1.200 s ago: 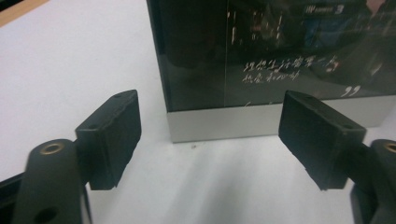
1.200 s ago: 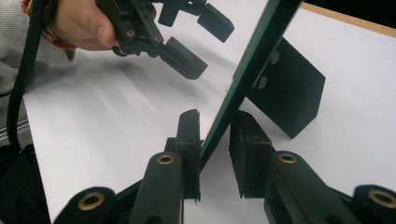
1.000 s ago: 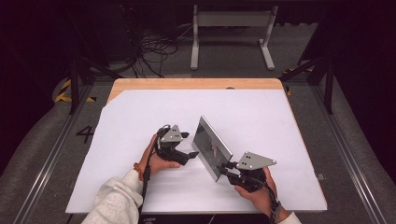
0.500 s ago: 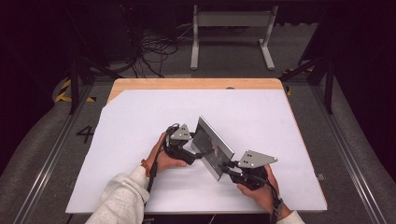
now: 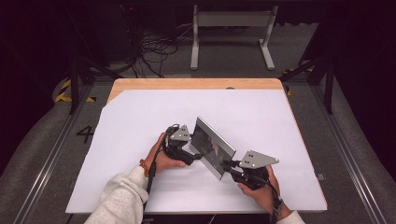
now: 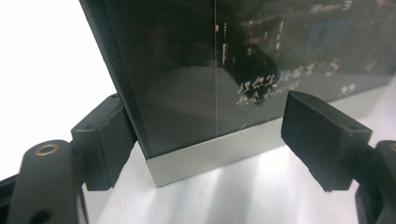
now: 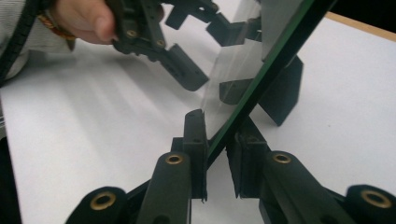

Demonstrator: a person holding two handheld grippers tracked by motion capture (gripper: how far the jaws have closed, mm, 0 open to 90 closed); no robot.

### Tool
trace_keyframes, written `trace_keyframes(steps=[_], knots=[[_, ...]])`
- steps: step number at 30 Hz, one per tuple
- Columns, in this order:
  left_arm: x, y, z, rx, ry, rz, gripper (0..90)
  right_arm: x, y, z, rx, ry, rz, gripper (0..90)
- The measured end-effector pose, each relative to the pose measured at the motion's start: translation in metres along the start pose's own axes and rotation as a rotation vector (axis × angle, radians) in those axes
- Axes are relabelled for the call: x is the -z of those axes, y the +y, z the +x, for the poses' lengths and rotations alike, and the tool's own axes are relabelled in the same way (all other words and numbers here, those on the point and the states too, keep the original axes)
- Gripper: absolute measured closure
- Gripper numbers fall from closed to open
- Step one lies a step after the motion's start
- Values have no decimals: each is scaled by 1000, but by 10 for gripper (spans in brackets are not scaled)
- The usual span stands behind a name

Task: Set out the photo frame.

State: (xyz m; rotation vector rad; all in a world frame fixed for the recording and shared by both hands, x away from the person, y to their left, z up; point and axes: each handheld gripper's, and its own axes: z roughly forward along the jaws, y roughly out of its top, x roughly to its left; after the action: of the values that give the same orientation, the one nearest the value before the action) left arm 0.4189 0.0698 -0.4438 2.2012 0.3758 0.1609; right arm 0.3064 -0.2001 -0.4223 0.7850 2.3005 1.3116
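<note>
Pinching the lower edge of a dark glass panel (image 7: 275, 60), the right gripper (image 7: 217, 140) has just been closing; the left gripper (image 6: 205, 135) straddles its silver-trimmed corner, jaws spread, closing slightly, above the white table (image 5: 116, 140)

panel (image 5: 214, 145): glossy black, silver border | table cover (image 5: 140, 121): white | jaws: black

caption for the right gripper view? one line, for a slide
Right gripper clamps the tilted frame by its edge above the white table; left gripper open at the far end.
</note>
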Motion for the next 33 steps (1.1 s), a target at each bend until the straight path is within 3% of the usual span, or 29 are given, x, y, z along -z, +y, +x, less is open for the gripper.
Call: trace_keyframes(steps=[4, 8, 10, 13, 19, 25, 30, 33], knots=[[7, -4, -3, -5, 7, 16, 220, -2, -1, -3, -16, 10, -4, 795], [14, -9, -11, 8, 38, 23, 241, -4, -1, -4, -24, 9, -6, 785], [18, -12, -16, -6, 55, 38, 240, -5, -1, -4, -26, 5, -2, 779], [25, -17, -21, 3, 48, 39, 247, -6, -1, -5, -31, 3, 2, 765], [33, -22, -33, -36, 61, 66, 269, -8, -4, -5, -26, -33, 37, 726], [36, -24, -38, -36, 89, 65, 320, -3, -6, -8, -40, -36, 48, 727], [35, -26, -36, -21, 109, 54, 453, 1, -12, -8, -42, -42, 71, 793], [30, -29, -34, 5, 106, 70, 511, -2, -16, -7, -46, -36, 73, 787]])
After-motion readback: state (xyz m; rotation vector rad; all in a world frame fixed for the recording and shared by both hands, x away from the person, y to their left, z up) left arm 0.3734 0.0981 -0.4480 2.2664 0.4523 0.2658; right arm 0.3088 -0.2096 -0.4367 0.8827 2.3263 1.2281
